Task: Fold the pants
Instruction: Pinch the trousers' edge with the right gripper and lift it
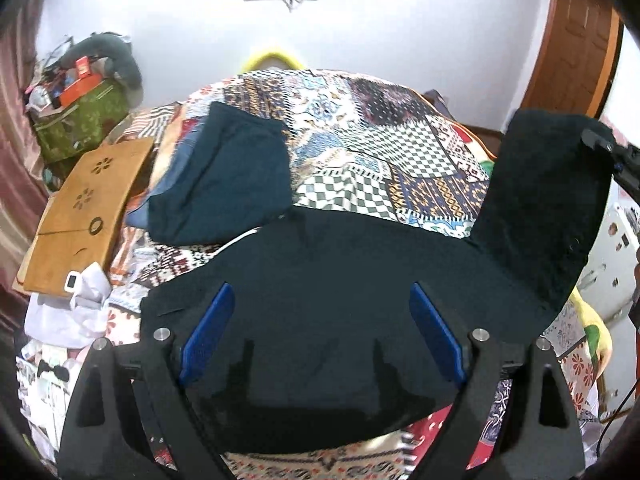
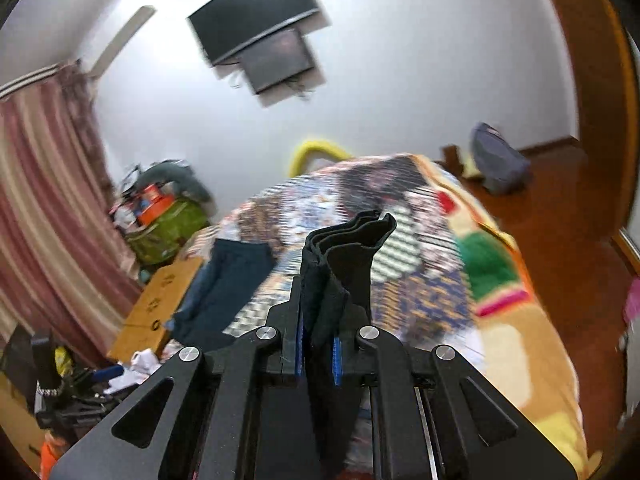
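Black pants (image 1: pixel 328 276) lie spread on the patterned bedspread (image 1: pixel 360 140) in the left wrist view. My left gripper (image 1: pixel 322 300) is open just above them, blue pads wide apart. One end of the pants (image 1: pixel 548 200) is lifted at the right, held by my right gripper (image 1: pixel 600 142). In the right wrist view my right gripper (image 2: pixel 320 312) is shut on a bunched fold of the black pants (image 2: pixel 344 256), raised above the bed (image 2: pixel 500 320).
A folded dark teal garment (image 1: pixel 232 184) lies on the bed's far left. A wooden lap table (image 1: pixel 84 208) sits beside it. A green bag with clutter (image 1: pixel 76 120) stands by the curtain. A wooden door (image 1: pixel 576 40) is at right.
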### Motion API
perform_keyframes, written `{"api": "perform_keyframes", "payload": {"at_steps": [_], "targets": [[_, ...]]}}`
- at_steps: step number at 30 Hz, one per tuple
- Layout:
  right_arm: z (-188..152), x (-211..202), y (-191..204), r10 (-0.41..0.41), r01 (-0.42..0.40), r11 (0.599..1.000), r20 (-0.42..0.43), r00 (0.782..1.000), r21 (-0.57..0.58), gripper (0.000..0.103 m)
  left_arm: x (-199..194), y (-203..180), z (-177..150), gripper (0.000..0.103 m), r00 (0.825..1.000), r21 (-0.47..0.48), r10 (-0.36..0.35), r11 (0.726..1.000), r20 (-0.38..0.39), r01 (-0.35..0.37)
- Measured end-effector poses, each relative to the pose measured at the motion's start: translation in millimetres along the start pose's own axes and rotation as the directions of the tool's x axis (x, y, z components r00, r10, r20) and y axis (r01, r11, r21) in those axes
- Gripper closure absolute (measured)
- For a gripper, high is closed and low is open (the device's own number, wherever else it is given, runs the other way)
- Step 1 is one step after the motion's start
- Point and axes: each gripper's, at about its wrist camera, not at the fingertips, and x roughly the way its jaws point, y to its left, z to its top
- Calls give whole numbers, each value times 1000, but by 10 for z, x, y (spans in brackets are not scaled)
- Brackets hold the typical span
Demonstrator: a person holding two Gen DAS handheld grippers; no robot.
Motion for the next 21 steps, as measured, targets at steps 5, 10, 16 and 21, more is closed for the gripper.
{"api": "perform_keyframes", "payload": {"at_steps": [5, 10, 16, 21], "targets": [[-114, 392, 607, 74, -81, 992, -71, 995, -97, 94, -149, 214, -109, 13, 1000, -53, 4, 999, 13, -3], [-554, 886, 1075, 133, -166, 976, -216, 967, -142, 94, -272, 403, -260, 13, 1000, -84, 24, 996, 11, -23], [-1262, 1190, 1422, 114, -227, 945, -410, 905, -237, 94, -351, 552, -434, 13, 999, -104, 44, 994, -3, -44], [-1585, 1220, 1476, 71, -237, 927, -483, 872, -291, 92, -316, 603, -542, 13, 999, -117, 44, 992, -22, -46]]}}
